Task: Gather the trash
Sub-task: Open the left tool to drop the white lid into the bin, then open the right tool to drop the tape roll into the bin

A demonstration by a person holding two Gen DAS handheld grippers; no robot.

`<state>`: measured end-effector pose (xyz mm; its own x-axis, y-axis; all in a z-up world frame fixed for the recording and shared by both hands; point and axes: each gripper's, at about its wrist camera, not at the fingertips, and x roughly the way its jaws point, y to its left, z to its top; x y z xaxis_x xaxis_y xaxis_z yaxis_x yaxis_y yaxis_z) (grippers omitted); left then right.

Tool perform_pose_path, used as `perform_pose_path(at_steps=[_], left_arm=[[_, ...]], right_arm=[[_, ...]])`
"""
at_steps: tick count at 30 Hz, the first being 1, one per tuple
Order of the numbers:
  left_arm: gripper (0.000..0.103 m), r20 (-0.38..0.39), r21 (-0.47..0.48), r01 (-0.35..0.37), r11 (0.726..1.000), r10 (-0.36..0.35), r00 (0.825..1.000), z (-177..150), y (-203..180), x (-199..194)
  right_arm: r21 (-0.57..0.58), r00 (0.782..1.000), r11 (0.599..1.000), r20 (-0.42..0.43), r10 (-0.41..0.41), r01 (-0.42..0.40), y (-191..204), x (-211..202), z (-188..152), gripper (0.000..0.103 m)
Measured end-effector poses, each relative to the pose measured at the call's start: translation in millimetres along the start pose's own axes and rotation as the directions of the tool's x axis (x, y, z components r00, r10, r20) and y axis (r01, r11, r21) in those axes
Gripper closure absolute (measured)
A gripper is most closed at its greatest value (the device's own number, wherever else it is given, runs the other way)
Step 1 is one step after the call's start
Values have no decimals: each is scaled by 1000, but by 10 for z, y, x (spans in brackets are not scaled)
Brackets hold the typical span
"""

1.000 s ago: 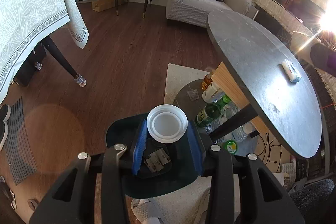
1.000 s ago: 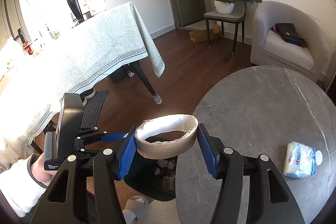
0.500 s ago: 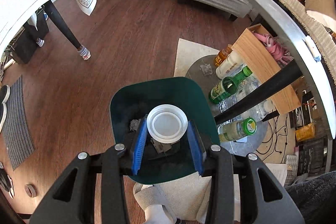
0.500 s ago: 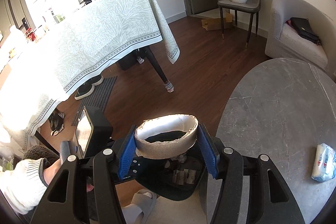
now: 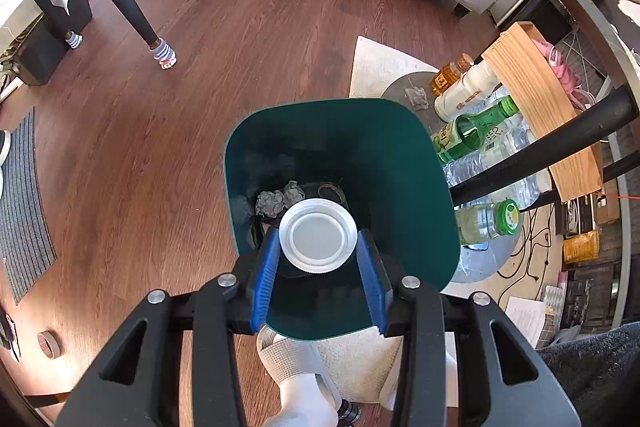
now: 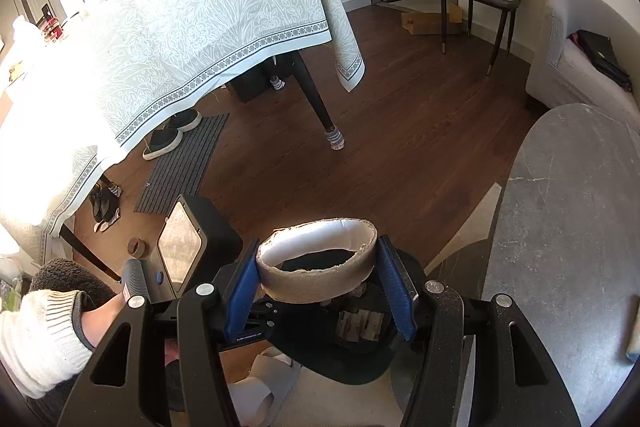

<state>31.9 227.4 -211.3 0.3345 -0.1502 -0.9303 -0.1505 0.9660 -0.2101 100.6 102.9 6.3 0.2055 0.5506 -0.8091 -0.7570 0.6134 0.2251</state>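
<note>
Trash occupied both grippers above a dark green bin (image 5: 404,163) that stood on the wooden floor (image 5: 168,131) beside the round grey surface (image 6: 560,227). Crumpled paper (image 5: 276,201) already lay at the bottom of the bin. The right gripper (image 6: 318,277) was clamped on a cardboard tape ring (image 6: 320,277), one blue finger (image 6: 240,291) pressing each side, with the ring held over the bin's edge. The left gripper (image 5: 318,241) was clamped on a white plastic lid (image 5: 318,235), which sat flat between the tips of its fingers (image 5: 264,267), directly over the bin opening. Bottles (image 5: 472,131) lay beside the bin under the surface.
</note>
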Motion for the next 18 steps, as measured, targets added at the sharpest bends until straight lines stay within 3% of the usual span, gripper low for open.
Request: perform_pose_path(at_steps=[3,9,18], left_arm=[[52,-1,4,8,1000,-8,1000,-10,19,30],[54,39,-6,2,1000,-2,999,-11,127,-54],[67,177,-77,43,996,-28,984,96,416,-496]], right_arm=[[1,1000,1000,-24,-1,1,29,126,14,45],[-18,998,1000,-64,-16,14,109,322,5,45],[-50,988,998,-148,-41,34,169,649,-142,45]])
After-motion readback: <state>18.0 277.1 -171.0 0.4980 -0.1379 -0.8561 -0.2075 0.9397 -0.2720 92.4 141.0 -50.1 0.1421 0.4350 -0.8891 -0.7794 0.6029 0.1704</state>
